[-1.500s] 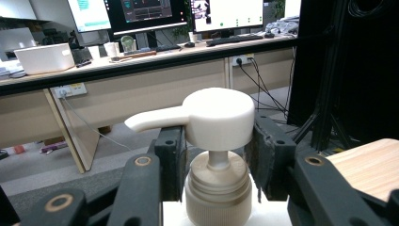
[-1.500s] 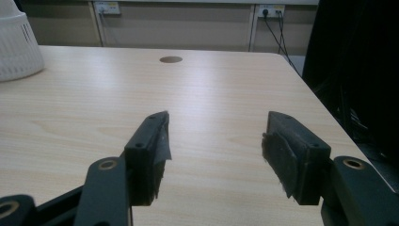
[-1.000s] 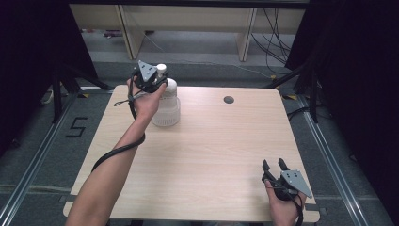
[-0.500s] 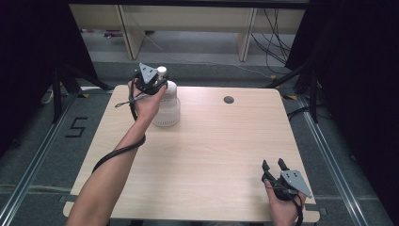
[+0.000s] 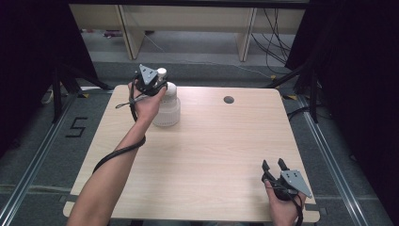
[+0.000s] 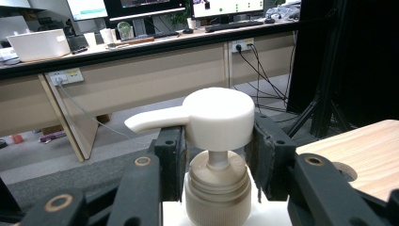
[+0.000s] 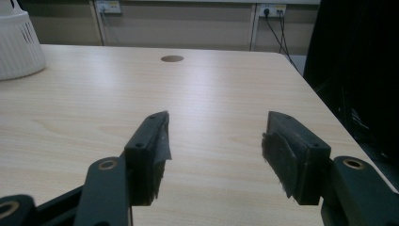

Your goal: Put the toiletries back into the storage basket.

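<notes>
- Pump head [image 6: 217, 117] of the white pump bottle [image 5: 166, 107] sits squeezed between the fingers [image 6: 170, 160] of my left gripper [image 6: 216, 162], one pad on each side of the round cap.
- My left jaws are closed onto that cap as far as it lets them; the pads press its sides, and the ribbed collar [image 6: 217, 188] and thin stem lie just below and between them.
- The spout of the pump sticks out past my left-hand finger in the left gripper view, clear of the pad.
- In the high view my left gripper [image 5: 151, 84] sits on top of the bottle at the far left part of the table [image 5: 211, 155], and the bottle stands upright under it.
- My right gripper [image 7: 214, 155] is spread wide, with nothing between its fingers [image 7: 151, 141] but bare tabletop.
- Its pads hang just above the wood near the table's near right corner; I cannot tell whether they touch it.
- Beyond my right fingertips and far off to their left, the bottle's ribbed white base [image 7: 19, 44] stands well apart from them.
- Straight ahead of those fingertips, farther out, is the round hole [image 7: 172, 58] in the tabletop.
</notes>
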`<state>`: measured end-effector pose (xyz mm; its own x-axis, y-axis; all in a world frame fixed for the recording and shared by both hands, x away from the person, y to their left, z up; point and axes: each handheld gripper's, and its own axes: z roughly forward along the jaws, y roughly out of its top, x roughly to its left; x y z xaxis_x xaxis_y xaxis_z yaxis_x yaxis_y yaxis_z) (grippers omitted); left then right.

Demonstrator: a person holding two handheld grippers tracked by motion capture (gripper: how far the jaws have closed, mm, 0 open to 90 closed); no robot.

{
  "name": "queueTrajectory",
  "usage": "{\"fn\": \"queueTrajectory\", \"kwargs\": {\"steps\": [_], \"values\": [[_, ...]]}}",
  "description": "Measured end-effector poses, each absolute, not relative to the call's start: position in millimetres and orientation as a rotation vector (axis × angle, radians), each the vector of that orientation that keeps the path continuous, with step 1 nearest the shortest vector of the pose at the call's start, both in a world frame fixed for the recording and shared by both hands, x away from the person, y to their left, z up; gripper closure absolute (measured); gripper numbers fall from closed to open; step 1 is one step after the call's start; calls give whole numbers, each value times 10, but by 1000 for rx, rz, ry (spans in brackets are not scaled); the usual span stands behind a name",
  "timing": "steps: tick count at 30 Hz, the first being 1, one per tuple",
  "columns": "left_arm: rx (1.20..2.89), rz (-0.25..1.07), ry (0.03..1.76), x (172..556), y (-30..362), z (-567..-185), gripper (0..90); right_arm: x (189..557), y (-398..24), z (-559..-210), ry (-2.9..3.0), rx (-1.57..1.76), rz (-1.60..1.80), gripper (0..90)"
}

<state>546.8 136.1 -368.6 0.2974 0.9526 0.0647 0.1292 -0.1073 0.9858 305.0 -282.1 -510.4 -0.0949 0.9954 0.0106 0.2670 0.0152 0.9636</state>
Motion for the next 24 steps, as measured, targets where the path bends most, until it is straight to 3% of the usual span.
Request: {"fn": "queueTrajectory", "kwargs": {"steps": [19,24], "values": [[1484,966,1060,5474,1430,-3719,582,3045,-2806,-5104,1483,1361,1132,412],[1479,950,1082,5474,1413,-3733,488,3048,-2811,-5104,1485,1359,1130,410]]}}
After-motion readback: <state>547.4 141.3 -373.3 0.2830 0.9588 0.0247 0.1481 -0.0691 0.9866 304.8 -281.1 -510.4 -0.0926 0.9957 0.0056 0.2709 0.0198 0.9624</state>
